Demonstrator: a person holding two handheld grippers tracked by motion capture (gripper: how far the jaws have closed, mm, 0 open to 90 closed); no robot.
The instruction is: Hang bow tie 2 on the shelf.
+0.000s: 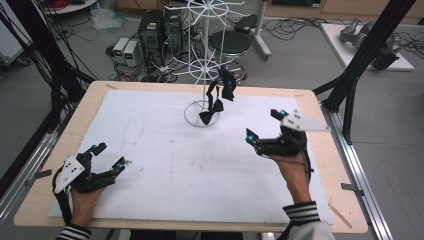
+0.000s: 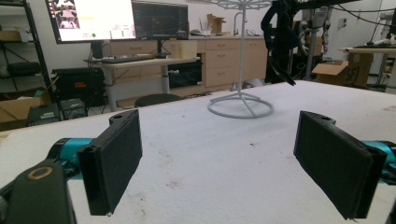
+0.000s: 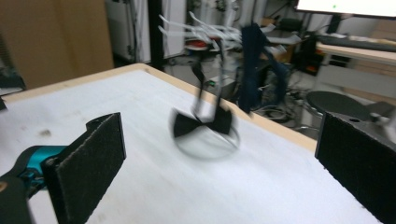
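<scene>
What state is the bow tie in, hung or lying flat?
Hung. The bow tie dangles by its strap from the white rack, above the ring base.

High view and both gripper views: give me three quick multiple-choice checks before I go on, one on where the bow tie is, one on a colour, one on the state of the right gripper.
1. Where is the bow tie?
A. hanging on the white wire rack, low over its ring base
B. lying by the left gripper
C. on the floor

2. What colour is the bow tie?
A. white
B. black
C. red

3. How does the right gripper stand?
A. shut on the bow tie
B. shut on nothing
C. open, with nothing between the jaws

Answers:
1 A, the high view shows it dangling by its strap at the rack's pole.
2 B, it reads black in the high view and the right gripper view.
3 C, the right gripper view shows both pads wide apart with bare table between.
</scene>
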